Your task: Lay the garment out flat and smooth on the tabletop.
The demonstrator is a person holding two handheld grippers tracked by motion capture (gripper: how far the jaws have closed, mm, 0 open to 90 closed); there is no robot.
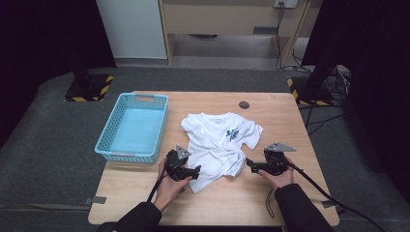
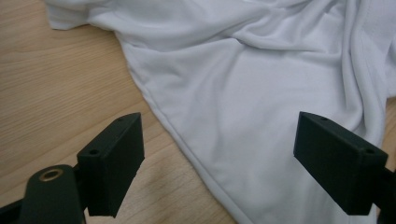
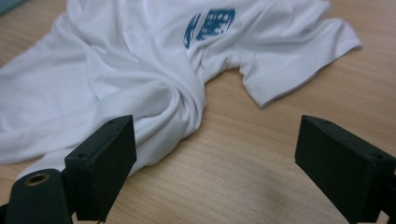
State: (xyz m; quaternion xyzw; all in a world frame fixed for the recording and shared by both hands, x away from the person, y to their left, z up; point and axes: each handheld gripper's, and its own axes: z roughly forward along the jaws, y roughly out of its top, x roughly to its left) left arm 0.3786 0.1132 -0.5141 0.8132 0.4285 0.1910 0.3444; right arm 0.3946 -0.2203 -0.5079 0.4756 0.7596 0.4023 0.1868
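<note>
T-shirt: a white T-shirt (image 1: 220, 142) with a blue chest print lies crumpled near the middle of the table, sleeves spread toward the far edge, hem bunched toward the person.
Table: a light wooden tabletop (image 1: 290, 121) with a round dark cable port near its far edge; bare wood frames the shirt on all sides.
Basket: a light-blue plastic basket (image 1: 112, 146) stands on the table's left part, just beside the shirt and apart from it.
Room: grey carpet surrounds the table; two black stands on hazard-striped bases flank the far corners, with pale cabinets behind.
Left gripper: the left gripper (image 1: 192, 172) sits at the shirt's near-left hem, jaws spread wide; in the left gripper view the hem edge runs between them, no pad pressing on cloth.
Right gripper: the right gripper (image 1: 249, 164) points at the shirt's near-right bunched fold, jaws parted wide; its own view shows the fold before the left jaw and bare wood in the gap.
</note>
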